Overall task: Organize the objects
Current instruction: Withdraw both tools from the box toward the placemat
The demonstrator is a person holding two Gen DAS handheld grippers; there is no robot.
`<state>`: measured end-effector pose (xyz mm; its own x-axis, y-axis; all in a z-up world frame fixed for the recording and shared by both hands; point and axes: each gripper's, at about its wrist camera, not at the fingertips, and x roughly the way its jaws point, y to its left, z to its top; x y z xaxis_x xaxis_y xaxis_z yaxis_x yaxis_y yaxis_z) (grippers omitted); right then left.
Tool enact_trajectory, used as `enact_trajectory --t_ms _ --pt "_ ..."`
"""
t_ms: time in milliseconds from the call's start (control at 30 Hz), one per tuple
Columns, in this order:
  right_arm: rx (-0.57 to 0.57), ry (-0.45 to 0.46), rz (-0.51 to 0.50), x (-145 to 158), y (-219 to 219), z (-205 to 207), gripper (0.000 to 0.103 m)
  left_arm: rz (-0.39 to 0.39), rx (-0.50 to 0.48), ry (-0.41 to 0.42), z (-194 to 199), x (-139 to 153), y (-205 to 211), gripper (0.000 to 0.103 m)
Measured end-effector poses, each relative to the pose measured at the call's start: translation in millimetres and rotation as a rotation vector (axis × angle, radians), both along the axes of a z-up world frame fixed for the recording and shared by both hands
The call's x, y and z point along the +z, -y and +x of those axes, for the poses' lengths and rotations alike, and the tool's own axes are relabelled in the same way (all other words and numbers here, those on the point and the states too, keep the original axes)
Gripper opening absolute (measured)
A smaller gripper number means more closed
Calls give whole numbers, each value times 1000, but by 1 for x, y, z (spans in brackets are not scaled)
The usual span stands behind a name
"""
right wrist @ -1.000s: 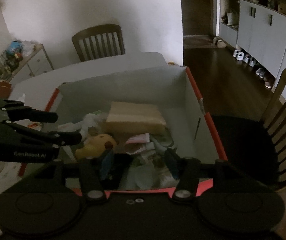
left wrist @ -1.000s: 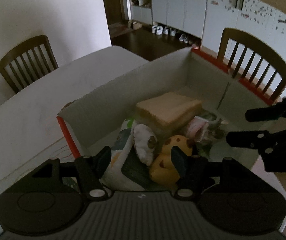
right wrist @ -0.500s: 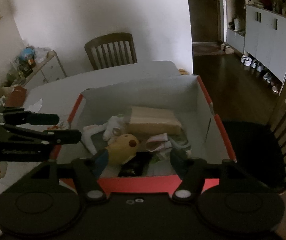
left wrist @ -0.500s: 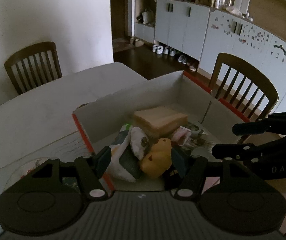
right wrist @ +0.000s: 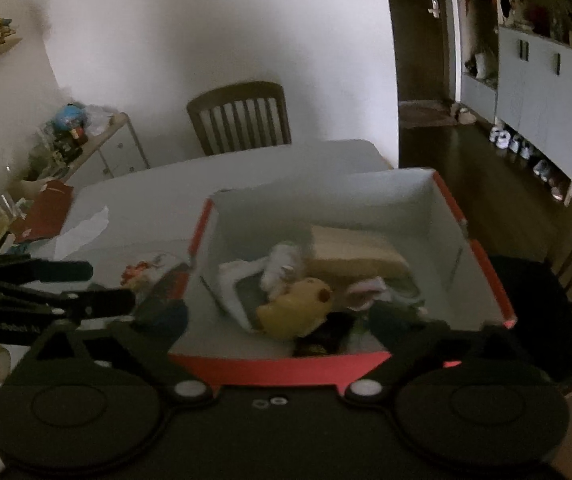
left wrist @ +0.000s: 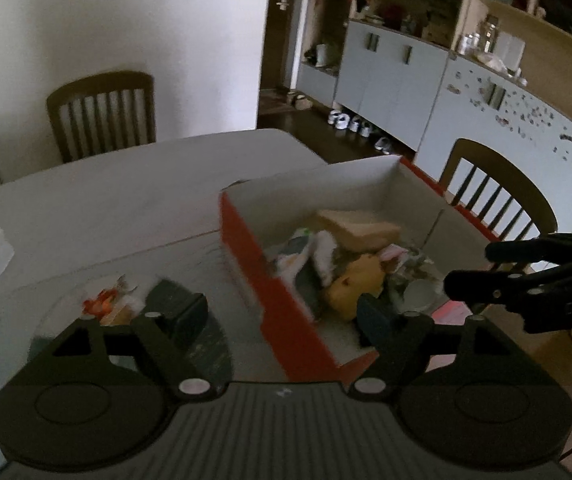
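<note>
With both the left gripper (left wrist: 282,312) and right gripper (right wrist: 278,316) empty, jaws just spread wide, the yellow toy (right wrist: 293,308) lies in the box (right wrist: 325,196) at its near side, so a careless reach could catch the red rim and shove the box.

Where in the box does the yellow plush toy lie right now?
In both wrist views the yellow plush toy lies inside the red box near its front wall, just in front of the tan block and beside the white plush.
</note>
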<state>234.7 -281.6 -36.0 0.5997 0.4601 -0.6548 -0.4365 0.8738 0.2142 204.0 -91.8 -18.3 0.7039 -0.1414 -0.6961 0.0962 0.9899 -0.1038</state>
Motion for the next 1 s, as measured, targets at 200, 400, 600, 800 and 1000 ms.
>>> enact_trajectory --t_ms 200,400,600,800,1000 --pt "13 12 23 4 -31 -10 103 -12 56 7 -14 -7 -40 92" --pt "34 0 12 6 -68 -17 103 -15 87 -1 -25 -17 -79 102" --pt "50 -15 -15 4 -105 -26 103 -25 118 5 -27 -25 -121 103" --pt "56 -25 -53 1 -143 -30 102 11 119 -16 -20 -41 -159 103" --pt "59 -30 -92 -3 -176 -28 102 67 103 -27 -4 -62 -191 103"
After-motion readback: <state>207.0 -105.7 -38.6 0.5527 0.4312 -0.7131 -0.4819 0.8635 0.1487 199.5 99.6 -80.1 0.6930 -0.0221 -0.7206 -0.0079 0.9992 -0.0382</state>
